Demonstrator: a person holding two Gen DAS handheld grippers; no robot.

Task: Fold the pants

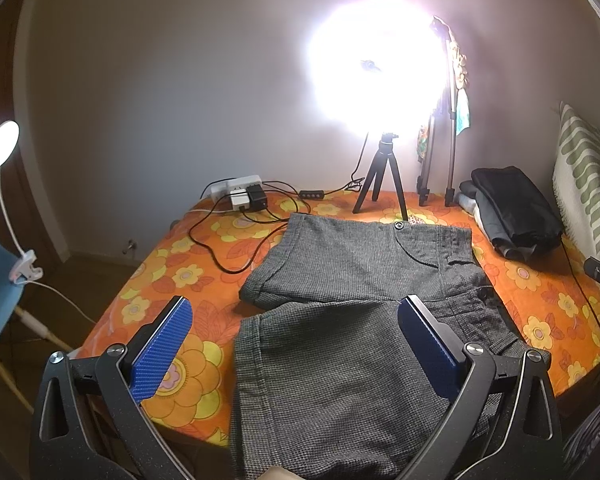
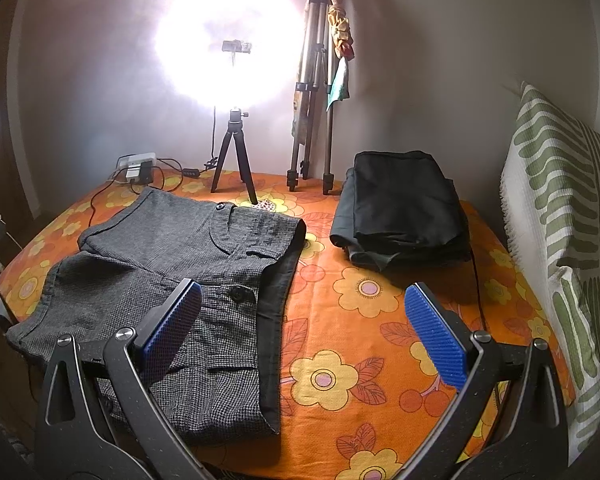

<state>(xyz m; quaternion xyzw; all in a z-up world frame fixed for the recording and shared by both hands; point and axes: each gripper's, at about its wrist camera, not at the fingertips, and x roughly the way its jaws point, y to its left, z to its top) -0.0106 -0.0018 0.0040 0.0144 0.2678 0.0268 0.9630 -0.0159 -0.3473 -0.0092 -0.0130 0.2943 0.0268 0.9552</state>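
Grey houndstooth pants [image 1: 352, 292] lie spread flat on an orange floral bedspread [image 1: 160, 280], centre frame in the left wrist view and lower left in the right wrist view. Left gripper [image 1: 296, 344] hovers w/ blue pads wide apart, empty, over the near pant leg; right gripper [image 2: 300, 336] likewise fully open, holding nothing, straddling the waistband edge. Folded black clothes [image 2: 400, 208] sit upper right, ring light [image 2: 228, 44] blazing at back.

We see pants [image 1: 340, 344] — coarse matt grey woven cloth, fine check. Bedcover [image 2: 340, 364] soft matt cotton, orange floral print. Our gripper pads [image 2: 436, 344] ribbed blue rubber; arms speckled matt black plastic — shiny metal bolts. Tripod [image 2: 314, 92] brushed metal.
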